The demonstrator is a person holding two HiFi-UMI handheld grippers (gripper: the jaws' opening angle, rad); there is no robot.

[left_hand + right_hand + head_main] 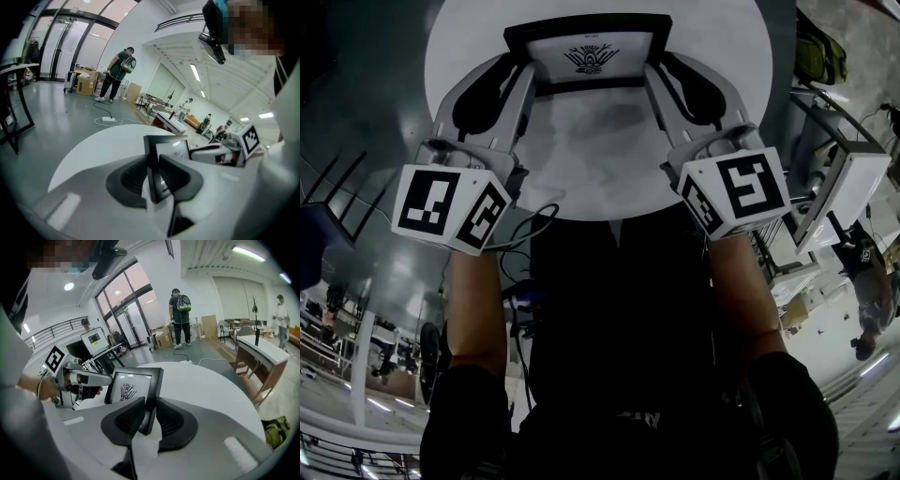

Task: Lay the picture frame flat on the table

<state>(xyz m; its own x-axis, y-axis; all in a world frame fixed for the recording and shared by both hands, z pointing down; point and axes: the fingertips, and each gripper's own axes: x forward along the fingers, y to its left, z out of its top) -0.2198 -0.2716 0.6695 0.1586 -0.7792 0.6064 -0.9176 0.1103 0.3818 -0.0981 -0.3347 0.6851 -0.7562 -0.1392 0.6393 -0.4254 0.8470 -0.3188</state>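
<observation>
Head view: a round white tabletop (581,159) stands over a grey floor. At its far side is a black picture frame (588,52), on edge and tilted, its line drawing facing the camera. The left tongs (517,73) and right tongs (659,73) hold its opposite side rails.

Left gripper view: both pads press on one rail.

Right gripper view: both pads clamp the other rail. Whether the frame's lower edge touches the tabletop is unclear.
</observation>
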